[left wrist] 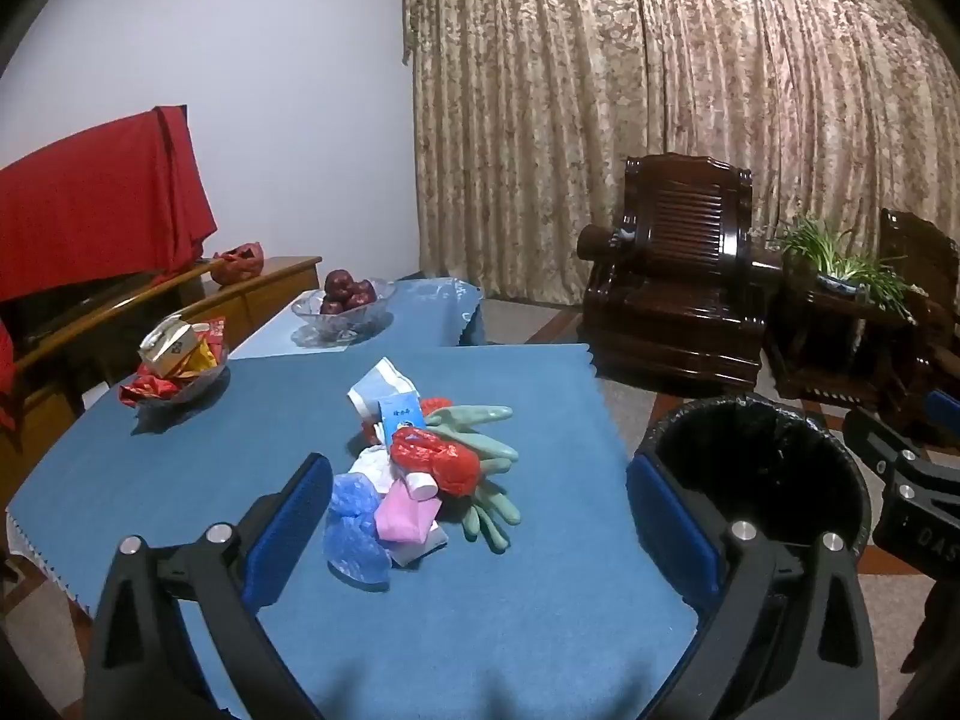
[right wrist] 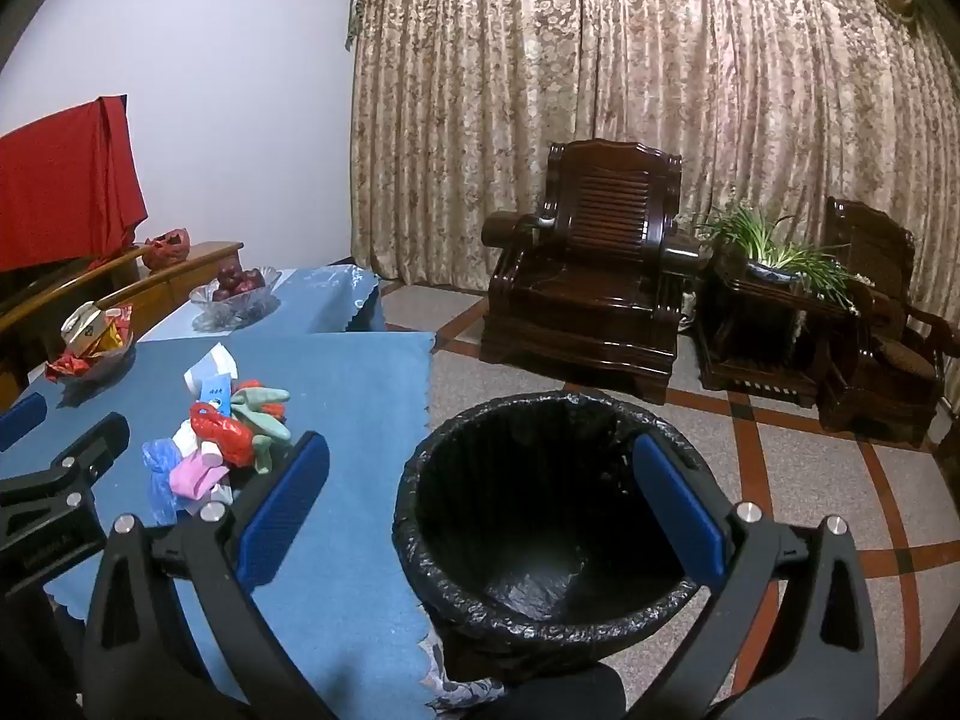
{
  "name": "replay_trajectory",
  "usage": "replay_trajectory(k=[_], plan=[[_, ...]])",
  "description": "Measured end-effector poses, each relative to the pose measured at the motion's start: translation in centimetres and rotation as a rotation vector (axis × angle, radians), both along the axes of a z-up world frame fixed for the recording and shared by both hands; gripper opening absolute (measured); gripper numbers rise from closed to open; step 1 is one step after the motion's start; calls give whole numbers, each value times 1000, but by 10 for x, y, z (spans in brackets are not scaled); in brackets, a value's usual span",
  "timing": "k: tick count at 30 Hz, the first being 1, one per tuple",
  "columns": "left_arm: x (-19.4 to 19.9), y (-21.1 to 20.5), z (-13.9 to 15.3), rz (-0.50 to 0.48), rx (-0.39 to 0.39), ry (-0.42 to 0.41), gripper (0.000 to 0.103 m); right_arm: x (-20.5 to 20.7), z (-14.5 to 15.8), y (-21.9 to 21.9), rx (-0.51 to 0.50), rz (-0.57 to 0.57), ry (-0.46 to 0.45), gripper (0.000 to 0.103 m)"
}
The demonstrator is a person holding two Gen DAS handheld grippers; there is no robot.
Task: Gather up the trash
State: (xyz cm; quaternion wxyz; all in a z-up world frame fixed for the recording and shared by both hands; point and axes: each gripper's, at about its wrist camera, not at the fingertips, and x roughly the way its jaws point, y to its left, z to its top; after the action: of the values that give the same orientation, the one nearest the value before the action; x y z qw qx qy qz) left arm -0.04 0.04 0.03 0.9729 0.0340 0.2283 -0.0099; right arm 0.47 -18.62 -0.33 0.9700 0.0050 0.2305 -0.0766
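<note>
A pile of trash lies on the blue tablecloth: a red plastic bag, green rubber gloves, a pink wrapper, a blue plastic bag and a white-blue box. My left gripper is open and empty, above the table just short of the pile. A bin with a black liner stands on the floor right of the table. My right gripper is open and empty above the bin's mouth. The pile also shows in the right wrist view.
A glass bowl of red fruit and a dish of snack packets stand at the far side of the table. A wooden sideboard is at the left. Dark wooden armchairs and a potted plant stand before the curtain.
</note>
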Motion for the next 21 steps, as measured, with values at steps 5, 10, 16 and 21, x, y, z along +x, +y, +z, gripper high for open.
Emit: replay_trajectory(k=[5, 10, 16, 21], plan=[[0, 0, 0, -2, 6, 4, 97, 0, 0, 1, -1, -1, 2, 98], [0, 0, 0, 0, 5, 2, 97, 0, 0, 1, -2, 0, 4, 98], [0, 1, 0, -2, 6, -1, 97, -1, 1, 2, -1, -1, 1, 98], [4, 8, -1, 1, 7, -2, 97, 0, 0, 1, 0, 0, 5, 98]])
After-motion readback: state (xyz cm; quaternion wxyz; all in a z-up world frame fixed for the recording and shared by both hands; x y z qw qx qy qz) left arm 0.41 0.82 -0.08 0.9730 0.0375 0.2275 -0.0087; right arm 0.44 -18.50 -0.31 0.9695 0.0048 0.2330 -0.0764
